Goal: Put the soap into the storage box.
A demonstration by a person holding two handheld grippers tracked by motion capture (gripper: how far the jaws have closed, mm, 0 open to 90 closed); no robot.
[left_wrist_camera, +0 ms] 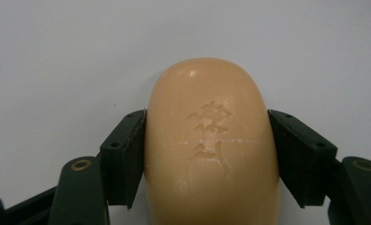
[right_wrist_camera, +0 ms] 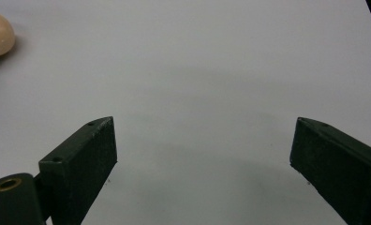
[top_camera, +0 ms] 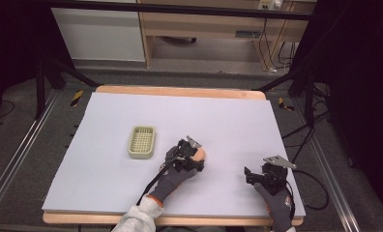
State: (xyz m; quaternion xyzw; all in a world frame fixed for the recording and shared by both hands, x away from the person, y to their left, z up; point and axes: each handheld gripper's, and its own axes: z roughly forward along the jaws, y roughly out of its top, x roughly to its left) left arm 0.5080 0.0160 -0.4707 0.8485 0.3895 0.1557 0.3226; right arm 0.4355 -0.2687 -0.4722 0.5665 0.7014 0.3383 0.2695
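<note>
A pale lilac table [top_camera: 107,145] sits in a dark studio, with a green slatted soap dish [top_camera: 142,142] left of centre. The left gripper [left_wrist_camera: 207,154] pinches a peach soap bar [left_wrist_camera: 211,140] just right of the dish. The right gripper [right_wrist_camera: 202,154] rests near the table's right front, jaws spread wide over bare surface.

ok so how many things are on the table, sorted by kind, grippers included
bar of soap: 1, peach, between the jaws of the left gripper
soap dish: 1, pale green, slotted, nothing in it
grippers: 2, the left gripper and the right gripper, whose jaws stand apart with nothing between them
total: 4
</note>
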